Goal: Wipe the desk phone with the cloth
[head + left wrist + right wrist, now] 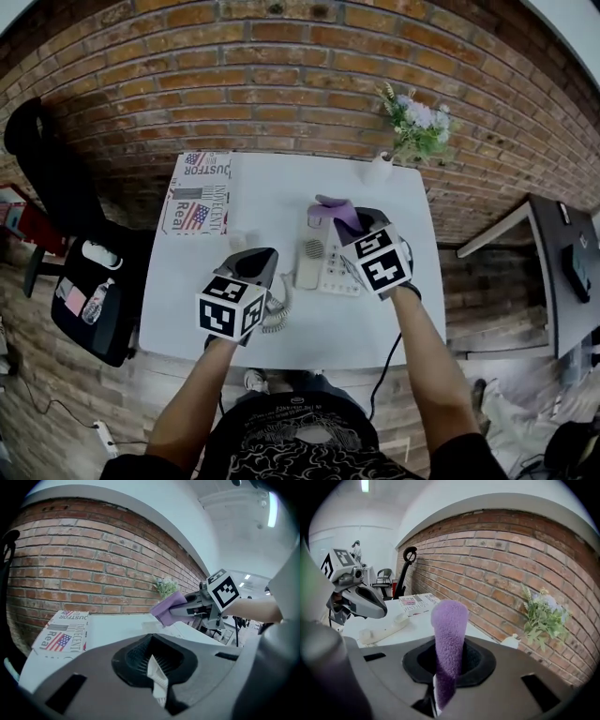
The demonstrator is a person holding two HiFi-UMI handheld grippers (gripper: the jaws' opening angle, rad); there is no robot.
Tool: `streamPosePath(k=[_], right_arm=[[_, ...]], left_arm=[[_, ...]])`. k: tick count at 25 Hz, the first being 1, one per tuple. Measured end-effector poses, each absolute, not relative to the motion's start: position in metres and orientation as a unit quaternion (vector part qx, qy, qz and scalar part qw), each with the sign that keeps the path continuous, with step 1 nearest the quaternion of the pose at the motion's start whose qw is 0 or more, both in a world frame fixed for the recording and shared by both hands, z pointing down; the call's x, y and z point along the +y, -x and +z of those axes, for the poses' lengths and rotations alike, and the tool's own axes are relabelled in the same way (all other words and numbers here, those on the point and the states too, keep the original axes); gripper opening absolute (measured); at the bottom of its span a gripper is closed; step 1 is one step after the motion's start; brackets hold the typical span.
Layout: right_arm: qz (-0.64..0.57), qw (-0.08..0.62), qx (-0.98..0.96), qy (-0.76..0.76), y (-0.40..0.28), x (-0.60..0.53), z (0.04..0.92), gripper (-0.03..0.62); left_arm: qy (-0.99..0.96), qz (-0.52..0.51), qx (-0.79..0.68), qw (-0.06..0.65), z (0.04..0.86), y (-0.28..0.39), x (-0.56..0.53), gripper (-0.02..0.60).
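One printed newspaper (199, 192) is laid at the white table's (272, 178) far left corner. The left gripper (257, 261) is held near the front edge, jaws closed and empty. One cream desk phone (330, 269) is set mid-table. One purple fleecy cloth (339, 211) is clamped in the right gripper (359, 228) over the phone's far end.

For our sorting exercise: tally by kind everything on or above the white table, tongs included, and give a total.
Tongs: 2 (left tongs, right tongs)
Phone: 1
Cloth: 1
Newspaper: 1
Vase of flowers: 1
Total: 6
A small pale item near the newspaper is too unclear to count.
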State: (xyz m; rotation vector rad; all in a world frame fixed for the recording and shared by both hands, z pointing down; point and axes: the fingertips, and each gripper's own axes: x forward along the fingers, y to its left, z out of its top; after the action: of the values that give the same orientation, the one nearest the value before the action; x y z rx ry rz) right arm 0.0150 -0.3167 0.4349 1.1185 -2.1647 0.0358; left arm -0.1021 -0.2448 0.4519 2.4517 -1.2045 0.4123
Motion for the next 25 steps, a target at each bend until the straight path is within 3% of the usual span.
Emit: streamPosePath(k=[10, 25], right_arm=[[-0.021, 0.390, -0.832, -0.394, 0.012, -0.363, 0.467, 0.044], [0.014, 0.405, -0.837, -0.368, 0.032, -0.338, 0.507, 0.046]], left_arm=[[-0.842, 0.152, -0.479, 0.196, 0.458, 0.131, -0.255, 0.003], [-0.837, 0.161, -0.482, 0.202, 0.464, 0.150, -0.245, 0.003]])
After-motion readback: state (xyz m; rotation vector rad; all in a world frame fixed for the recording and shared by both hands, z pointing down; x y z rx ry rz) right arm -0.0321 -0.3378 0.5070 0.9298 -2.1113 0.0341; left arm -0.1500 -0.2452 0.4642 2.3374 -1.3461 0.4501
